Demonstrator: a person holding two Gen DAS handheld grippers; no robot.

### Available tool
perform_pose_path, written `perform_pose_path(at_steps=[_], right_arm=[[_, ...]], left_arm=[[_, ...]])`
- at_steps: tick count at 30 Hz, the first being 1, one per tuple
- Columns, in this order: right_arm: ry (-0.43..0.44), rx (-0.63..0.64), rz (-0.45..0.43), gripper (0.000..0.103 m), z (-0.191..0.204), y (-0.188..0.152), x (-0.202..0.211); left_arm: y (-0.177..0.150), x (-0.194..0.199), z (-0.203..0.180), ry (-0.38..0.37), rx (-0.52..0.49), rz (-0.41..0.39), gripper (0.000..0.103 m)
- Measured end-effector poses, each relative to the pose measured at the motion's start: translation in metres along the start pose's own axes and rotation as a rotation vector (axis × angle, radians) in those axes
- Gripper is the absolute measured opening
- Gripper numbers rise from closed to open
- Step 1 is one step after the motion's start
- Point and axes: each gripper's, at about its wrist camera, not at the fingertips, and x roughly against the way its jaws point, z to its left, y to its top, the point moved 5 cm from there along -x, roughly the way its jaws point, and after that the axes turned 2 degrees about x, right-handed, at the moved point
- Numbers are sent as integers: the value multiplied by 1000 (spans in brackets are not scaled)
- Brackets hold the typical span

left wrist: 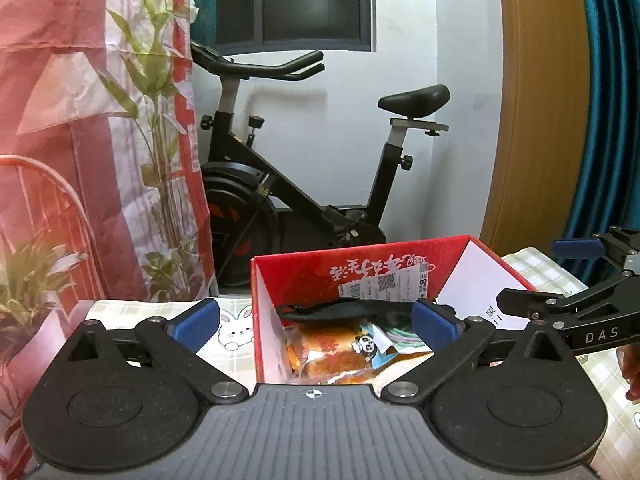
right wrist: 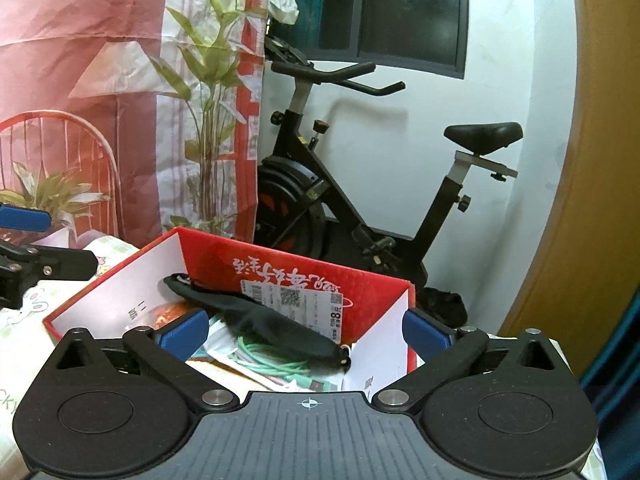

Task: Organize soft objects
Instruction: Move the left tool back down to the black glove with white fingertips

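Observation:
A red cardboard box point(left wrist: 360, 264) point(right wrist: 304, 276) stands on the table with a long black soft pouch point(right wrist: 276, 324) point(left wrist: 332, 310) lying across the things inside it. Below the pouch are a snack packet with orange bread point(left wrist: 328, 356), a panda packet point(left wrist: 366, 344) and a coil of mint green cord point(right wrist: 268, 360). My left gripper point(left wrist: 316, 324) hovers open just before the box's near wall, nothing between its blue pads. My right gripper point(right wrist: 306, 330) hangs open over the box's near right corner, also empty. The right gripper's arm point(left wrist: 580, 312) shows at the left view's right edge.
The table wears a pale checked cloth with rabbit prints point(left wrist: 236, 328). A black exercise bike point(left wrist: 304, 184) stands behind the box against a white wall. A red printed curtain point(left wrist: 80, 120) hangs on the left, a wooden door frame point(right wrist: 580, 200) on the right.

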Motion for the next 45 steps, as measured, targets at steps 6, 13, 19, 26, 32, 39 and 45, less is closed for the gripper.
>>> perform_pose_path(at_steps=[6, 13, 19, 26, 32, 39, 45], right_arm=[[21, -28, -21, 103, 7, -9, 21], [51, -48, -37, 103, 14, -26, 39], [56, -53, -56, 103, 18, -43, 49], [58, -71, -72, 103, 21, -67, 56], [54, -66, -36, 103, 25, -99, 54], [48, -74, 26, 103, 30, -133, 45], [63, -98, 69, 102, 35, -157, 45]], left_arm=[[-11, 22, 4, 6, 19, 1, 103], [-31, 40, 0, 4, 22, 3, 103], [-53, 48, -5, -2, 23, 10, 103], [-78, 47, -5, 0, 37, 42, 103], [-101, 42, -5, -2, 40, 89, 103], [-127, 33, -6, -23, 55, 147, 103], [-150, 28, -16, -63, 51, 190, 97]])
